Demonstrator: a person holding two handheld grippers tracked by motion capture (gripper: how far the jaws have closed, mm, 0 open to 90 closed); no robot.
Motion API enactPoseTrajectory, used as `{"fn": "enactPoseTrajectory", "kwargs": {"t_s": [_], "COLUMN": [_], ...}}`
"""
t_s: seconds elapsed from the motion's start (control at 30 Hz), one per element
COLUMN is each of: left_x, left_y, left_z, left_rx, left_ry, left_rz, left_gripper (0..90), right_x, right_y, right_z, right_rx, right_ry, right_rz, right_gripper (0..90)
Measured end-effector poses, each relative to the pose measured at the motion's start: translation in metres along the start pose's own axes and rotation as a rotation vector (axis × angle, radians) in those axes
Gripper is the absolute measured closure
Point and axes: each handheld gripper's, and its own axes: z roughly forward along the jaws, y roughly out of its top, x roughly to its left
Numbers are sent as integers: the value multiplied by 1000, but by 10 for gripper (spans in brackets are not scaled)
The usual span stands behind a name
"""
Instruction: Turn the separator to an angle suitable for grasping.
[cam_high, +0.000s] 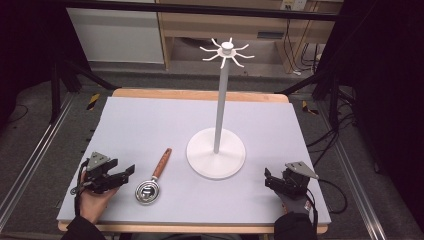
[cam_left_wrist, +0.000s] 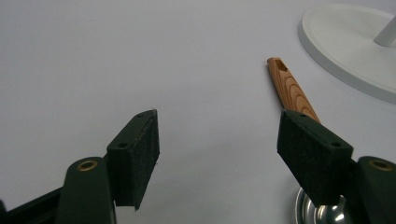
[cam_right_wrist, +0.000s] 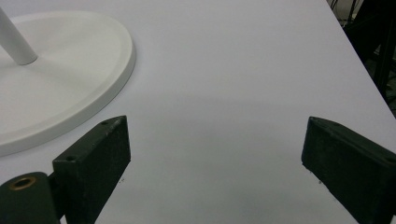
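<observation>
The left gripper (cam_left_wrist: 217, 140) holds its jaws wide apart over the table (cam_left_wrist: 140, 56), the wooden-handled ladle (cam_left_wrist: 292, 91) just beside the right jaw.

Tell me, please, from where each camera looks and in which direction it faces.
High view: above the person's side, looking forward and down on the table; both hands hold the left gripper and right gripper.
Left gripper view: between its open jaws, toward the wooden-handled strainer.
Right gripper view: between its open jaws, over bare table.
Shared: the white stand appears in all three.

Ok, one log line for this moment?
left gripper: open, beside ladle | right gripper: open, empty | ladle: flat on table | rack: hooks bare
</observation>
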Motion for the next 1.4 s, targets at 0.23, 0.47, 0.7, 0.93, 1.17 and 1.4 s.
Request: {"fn": "enactPoseTrajectory", "kwargs": {"t_s": [0.23, 0.47, 0.7, 0.93, 1.17, 1.4], "left_x": [-9, -16, -21, -29, -41, -50], "left_y": [3, 8, 27, 57, 70, 69], "left_z": [-6, -8, -11, -13, -3, 10], "left_rx": [-20, -16, -22, -31, 1, 55], "left_ry": [-43, -77, -84, -106, -122, -135], "left_rz": [23, 47, 57, 80, 91, 111], "left_gripper": [310, 314, 316, 314, 326, 336], "right_x": [2, 7, 8, 9, 10, 11], "right_y": [-2, -2, -3, -2, -2, -2], "right_z": [1, 3, 5, 2, 3, 4], "right_rx": [21, 34, 39, 34, 43, 45], "right_ry": [20, 21, 16, 13, 13, 17], "right_rz": [-22, -46, -61, -64, -73, -79], "right_gripper": [81, 82, 82, 81, 81, 80]}}
